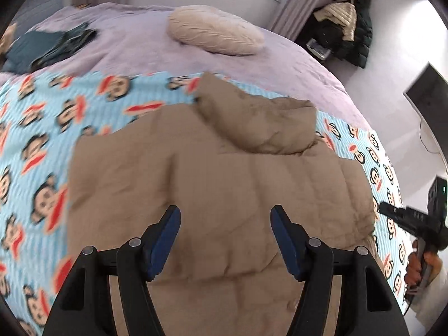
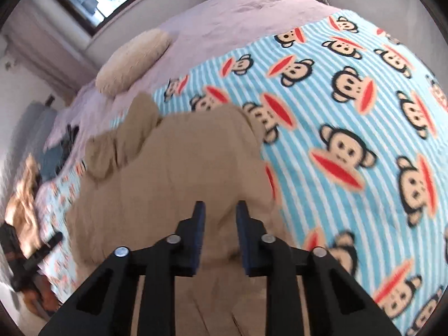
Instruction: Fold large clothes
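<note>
The tan puffer jacket lies spread on the monkey-print blanket right in front of me, hood at the far end, body running back toward me under both tools. It's quilted, thick and soft-looking, with shallow creases across the back panel and a rumpled hood bunched to the far right. One sleeve or flap looks already tucked in, though I can't say which.

My left gripper hangs over the near middle of the jacket, jaws spread wide with nothing between them. My right gripper hovers over the jacket's right edge, jaws parted narrowly, and I see fabric behind the gap, not in it. So neither tool is grasping cloth right now.

To do this fold well, I judge I should pinch the near hem at two spread-out points, taking the full thickness so the padding doesn't slip out. Then lift low and carry it toward the hood evenly, both sides together, or the bulk will skew. Puffy fill will spring back, so I expect to press it flat afterward.

Farther out: a beige pillow on the lilac bedspread, and dark folded clothes at the far left.
</note>
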`<state>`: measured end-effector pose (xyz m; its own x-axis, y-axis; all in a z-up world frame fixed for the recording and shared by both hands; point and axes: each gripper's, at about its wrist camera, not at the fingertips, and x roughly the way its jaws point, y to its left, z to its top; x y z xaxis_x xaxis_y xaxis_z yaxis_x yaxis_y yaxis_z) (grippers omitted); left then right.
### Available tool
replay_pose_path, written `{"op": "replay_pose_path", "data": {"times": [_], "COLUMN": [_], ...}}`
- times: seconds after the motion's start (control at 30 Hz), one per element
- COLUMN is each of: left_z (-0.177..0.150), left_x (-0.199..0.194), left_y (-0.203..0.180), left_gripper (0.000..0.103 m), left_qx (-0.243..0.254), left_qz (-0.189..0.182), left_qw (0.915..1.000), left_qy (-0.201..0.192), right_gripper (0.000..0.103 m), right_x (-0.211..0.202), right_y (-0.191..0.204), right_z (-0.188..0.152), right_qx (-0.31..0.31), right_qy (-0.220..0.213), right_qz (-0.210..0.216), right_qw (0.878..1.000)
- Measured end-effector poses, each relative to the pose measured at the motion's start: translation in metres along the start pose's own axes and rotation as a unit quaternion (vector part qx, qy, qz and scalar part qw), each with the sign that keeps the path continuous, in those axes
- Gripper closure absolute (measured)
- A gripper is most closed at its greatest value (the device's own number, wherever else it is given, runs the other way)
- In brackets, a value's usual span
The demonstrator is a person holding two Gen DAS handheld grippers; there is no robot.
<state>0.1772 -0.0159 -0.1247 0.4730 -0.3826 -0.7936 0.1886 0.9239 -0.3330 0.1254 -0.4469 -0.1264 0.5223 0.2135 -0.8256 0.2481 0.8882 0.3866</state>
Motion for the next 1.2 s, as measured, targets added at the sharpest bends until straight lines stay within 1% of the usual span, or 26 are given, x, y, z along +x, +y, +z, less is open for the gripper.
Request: {"op": "replay_pose_path", "data": {"times": [0.1,0.13,0.2,0.27,0.33,0.4,0.47,0.6,0.63,0.67,0.77,0.83,0.93,0.97,1.03,1.07,1.13,1.2], "left_z": [0.012,0.015,0.016,0.015,0.014,0.013,0.012,0.015,0.016,0.017,0.012,0.003,-0.018,-0.023,-0.035,-0.039,-0.039,-0.04], "left_x": [0.029,0.045,0.064,0.077,0.085,0.092,0.097,0.092,0.088,0.078,0.05,0.035,0.028,0.03,0.045,0.049,0.056,0.057], "left_y": [-0.008,-0.004,0.006,0.019,0.025,0.022,0.019,0.02,0.021,0.021,0.021,0.019,0.013,0.012,0.013,0.015,0.021,0.025], "left_gripper": [0.036,0.036,0.036,0.036,0.036,0.036,0.036,0.036,0.036,0.036,0.036,0.036,0.036,0.036,0.036,0.036,0.036,0.036], "left_qx": [0.016,0.017,0.002,-0.022,-0.033,-0.025,-0.013,-0.009,-0.009,-0.006,0.0,0.005,0.023,0.032,0.046,0.042,0.027,0.019], "left_qz": [0.023,0.046,0.061,0.06,0.052,0.059,0.068,0.077,0.081,0.09,0.089,0.084,0.088,0.096,0.13,0.13,0.126,0.127], "left_qw": [0.9996,0.9988,0.998,0.9977,0.9978,0.9977,0.9973,0.9966,0.9963,0.9957,0.996,0.9964,0.9957,0.9946,0.9896,0.9897,0.9908,0.9908], "left_qy": [-0.002,0.002,0.017,0.024,0.024,0.024,0.024,0.028,0.027,0.02,0.005,0.003,0.015,0.021,0.041,0.042,0.041,0.042], "right_gripper": [0.083,0.083,0.083,0.085,0.087,0.088,0.088,0.086,0.083,0.083,0.083,0.083,0.083,0.083,0.083,0.082,0.076,0.075], "right_x": [0.019,0.025,0.044,0.065,0.083,0.091,0.09,0.07,0.057,0.05,0.025,0.015,0.015,0.018,0.029,0.032,0.043,0.043], "right_y": [0.011,0.013,0.006,-0.009,-0.023,-0.033,-0.034,-0.028,-0.025,-0.024,-0.022,-0.024,-0.026,-0.027,-0.029,-0.028,-0.027,-0.027], "right_z": [0.018,0.019,0.023,0.026,0.026,0.025,0.025,0.028,0.026,0.023,0.003,-0.01,-0.029,-0.031,-0.034,-0.034,-0.033,-0.034], "right_qx": [-0.027,-0.033,-0.035,-0.021,-0.003,0.013,0.02,0.004,-0.005,-0.012,-0.034,-0.04,-0.046,-0.047,-0.043,-0.046,-0.053,-0.052], "right_qy": [0.002,0.003,0.011,0.021,0.027,0.025,0.023,0.024,0.015,0.007,-0.003,-0.004,0.007,0.013,0.022,0.025,0.034,0.038], "right_qz": [-0.005,-0.012,-0.032,-0.049,-0.05,-0.042,-0.042,-0.057,-0.058,-0.06,-0.071,-0.082,-0.091,-0.095,-0.098,-0.101,-0.108,-0.111], "right_qw": [1.0,0.999,0.999,0.998,0.998,0.999,0.999,0.998,0.998,0.998,0.997,0.996,0.995,0.994,0.994,0.994,0.992,0.992]}}
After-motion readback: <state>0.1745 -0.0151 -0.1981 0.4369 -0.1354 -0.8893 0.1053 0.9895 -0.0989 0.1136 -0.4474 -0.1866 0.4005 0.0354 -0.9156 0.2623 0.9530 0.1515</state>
